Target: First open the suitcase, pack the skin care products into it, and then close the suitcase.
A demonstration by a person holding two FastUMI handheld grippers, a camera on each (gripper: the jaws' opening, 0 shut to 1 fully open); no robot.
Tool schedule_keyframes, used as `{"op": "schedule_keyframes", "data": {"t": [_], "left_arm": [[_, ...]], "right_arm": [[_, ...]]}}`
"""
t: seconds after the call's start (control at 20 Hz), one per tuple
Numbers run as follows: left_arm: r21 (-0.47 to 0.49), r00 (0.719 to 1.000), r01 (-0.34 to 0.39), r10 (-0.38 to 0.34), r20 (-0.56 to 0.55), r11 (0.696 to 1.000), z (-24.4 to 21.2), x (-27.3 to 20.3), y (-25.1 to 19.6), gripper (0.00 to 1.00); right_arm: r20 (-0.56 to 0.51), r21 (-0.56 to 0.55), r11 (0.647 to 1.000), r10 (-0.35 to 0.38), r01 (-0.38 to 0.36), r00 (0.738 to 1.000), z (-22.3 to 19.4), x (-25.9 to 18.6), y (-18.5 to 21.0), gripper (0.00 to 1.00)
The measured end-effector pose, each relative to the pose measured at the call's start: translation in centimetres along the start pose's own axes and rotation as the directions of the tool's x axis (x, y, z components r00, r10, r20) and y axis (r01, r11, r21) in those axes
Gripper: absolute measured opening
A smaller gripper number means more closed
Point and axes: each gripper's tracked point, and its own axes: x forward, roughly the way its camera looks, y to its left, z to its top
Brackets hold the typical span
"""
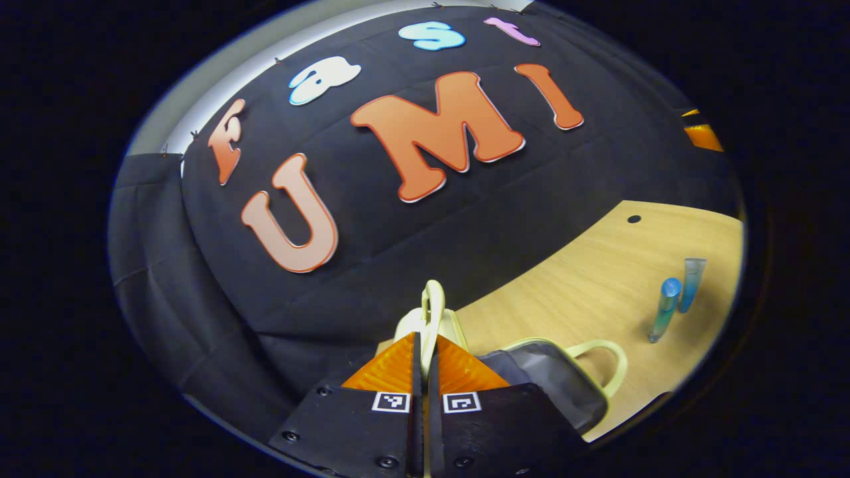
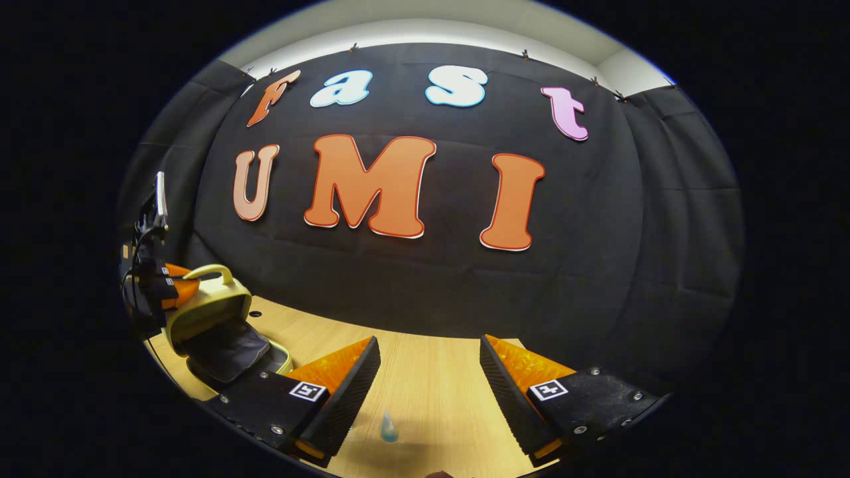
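Note:
A pale yellow suitcase (image 1: 554,372) with a grey lining lies open on the wooden table (image 1: 597,279). My left gripper (image 1: 424,345) is shut on the lid's handle (image 1: 433,302), holding the lid up. Two blue skin care tubes (image 1: 666,309) (image 1: 692,282) stand on the table to the right. In the right gripper view the suitcase (image 2: 212,318) sits at far left with its lid raised by the left gripper (image 2: 159,282). My right gripper (image 2: 430,362) is open above the table, with one blue tube (image 2: 388,428) just below, between its fingers but untouched.
The black cloth wall rises directly behind the table. A small dark hole (image 1: 634,218) marks the tabletop near its back edge. Bare wood (image 2: 431,385) stretches between the suitcase and the tubes.

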Motion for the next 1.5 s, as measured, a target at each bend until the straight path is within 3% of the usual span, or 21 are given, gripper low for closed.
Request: {"op": "schedule_keyframes", "data": {"t": [0.35, 0.6, 0.8, 1.1, 1.25, 1.35, 1.5], "left_arm": [[-0.076, 0.991, -0.133, 0.132, -0.011, 0.988, -6.2, 0.6, 10.3, 0.04], [-0.176, 0.985, -0.171, 0.163, -0.060, 0.969, -11.8, 1.9, 15.2, 0.04], [-0.197, 0.976, -0.192, 0.166, -0.144, 0.961, -17.8, 3.0, 18.9, 0.04], [-0.230, 0.950, -0.183, 0.111, -0.292, 0.956, -26.9, 5.6, 20.7, 0.04], [-0.251, 0.921, -0.212, 0.107, -0.375, 0.945, -31.2, 6.9, 20.2, 0.04], [-0.226, 0.897, -0.238, 0.124, -0.424, 0.945, -33.5, 7.2, 19.9, 0.15], [-0.227, 0.910, -0.202, 0.097, -0.404, 0.953, -32.6, 7.5, 18.9, 0.23]], "right_arm": [[-0.041, 0.013, 1.000, -0.015, 0.016, 0.999, -0.4, 1.5, 4.0, 0.95], [-0.057, 0.013, 0.999, -0.039, 0.040, 0.998, -0.7, 2.1, 6.1, 0.96], [-0.074, -0.012, 0.999, -0.046, 0.045, 0.996, -1.0, 1.9, 7.7, 0.96], [-0.091, -0.039, 0.998, -0.044, 0.041, 0.995, -1.4, 1.1, 8.7, 0.96], [-0.107, -0.039, 0.999, -0.041, 0.037, 0.993, -1.9, 1.2, 9.0, 0.96], [-0.107, -0.060, 0.997, -0.046, 0.040, 0.993, -1.9, 1.2, 9.0, 0.96], [-0.096, -0.065, 0.997, -0.040, 0.034, 0.995, -1.5, 1.2, 8.9, 0.95]]}}
